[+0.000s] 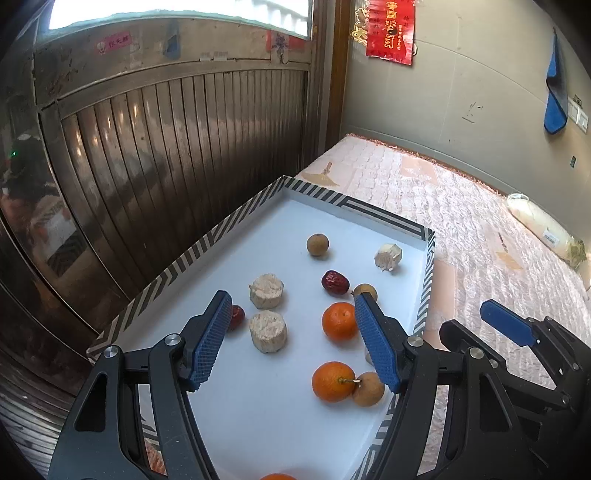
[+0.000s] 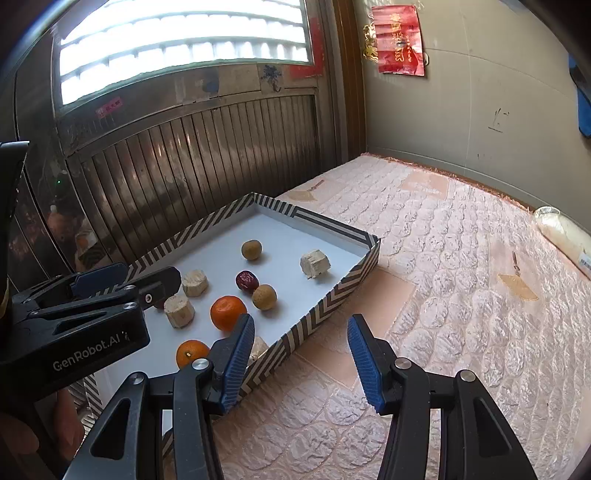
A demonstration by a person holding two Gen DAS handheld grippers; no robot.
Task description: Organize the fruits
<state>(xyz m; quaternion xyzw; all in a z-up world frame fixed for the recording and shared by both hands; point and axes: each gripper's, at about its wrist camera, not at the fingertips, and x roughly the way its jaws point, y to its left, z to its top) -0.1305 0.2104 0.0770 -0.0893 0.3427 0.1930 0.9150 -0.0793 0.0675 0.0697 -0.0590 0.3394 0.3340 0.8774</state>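
Two oranges [image 1: 340,320] [image 1: 333,381] inside a striped box [image 1: 427,273], down on its white floor. One brown round fruit [image 1: 368,388] touching the near orange, another [image 1: 317,244] far back, a third [image 2: 264,296] next to a dark red date [image 1: 335,283]. Second red date [image 1: 236,316] half hidden behind a blue pad. Two pale chunky pieces [image 1: 266,290] [image 1: 268,330] side by side near the middle, one more [image 1: 388,257] by the far right wall of the box. Box lying on a pink quilted mattress [image 2: 461,288], right beside a brown slatted door [image 1: 166,147].

Left gripper [image 1: 291,339] up over the box, fingers wide apart, holding nothing. Right gripper [image 2: 301,354] over the mattress, just past the box's right wall, fingers apart too, nothing between them.

Red paper hanging [image 1: 390,29] on the grey wall. Blue cloth [image 1: 556,92] hanging further right.
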